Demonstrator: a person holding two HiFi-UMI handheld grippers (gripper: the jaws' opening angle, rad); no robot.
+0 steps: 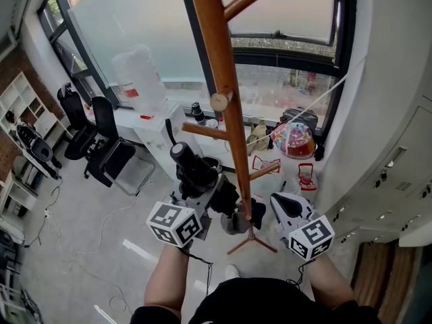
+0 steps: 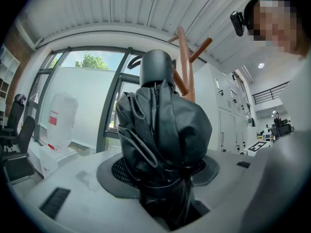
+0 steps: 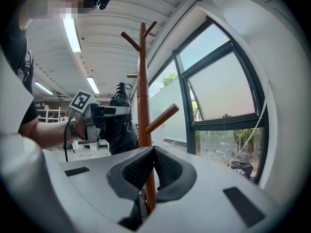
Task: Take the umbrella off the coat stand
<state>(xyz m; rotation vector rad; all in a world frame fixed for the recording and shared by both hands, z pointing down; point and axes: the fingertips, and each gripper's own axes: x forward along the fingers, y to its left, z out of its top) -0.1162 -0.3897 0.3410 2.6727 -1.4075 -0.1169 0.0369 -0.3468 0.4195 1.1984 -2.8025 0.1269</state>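
Note:
The wooden coat stand (image 1: 223, 66) runs down the middle of the head view to its feet on the floor. A folded black umbrella (image 1: 192, 167) sits just left of the pole, below a short peg, with my left gripper (image 1: 209, 198) shut on it. In the left gripper view the umbrella (image 2: 163, 130) fills the space between the pads, and the stand (image 2: 182, 52) rises behind it. My right gripper (image 1: 287, 208) hangs right of the pole, jaws together with nothing held. Its own view looks past the shut right gripper (image 3: 152, 154) to the stand (image 3: 143, 91), the umbrella (image 3: 119, 127) and the left gripper (image 3: 104, 115).
A large window is behind the stand. A white counter (image 1: 152, 123) with a water jug (image 1: 138, 76) stands at the left. Black office chairs (image 1: 101, 144) are further left. White lockers (image 1: 391, 167) line the right. A colourful bag (image 1: 295, 140) lies by the window.

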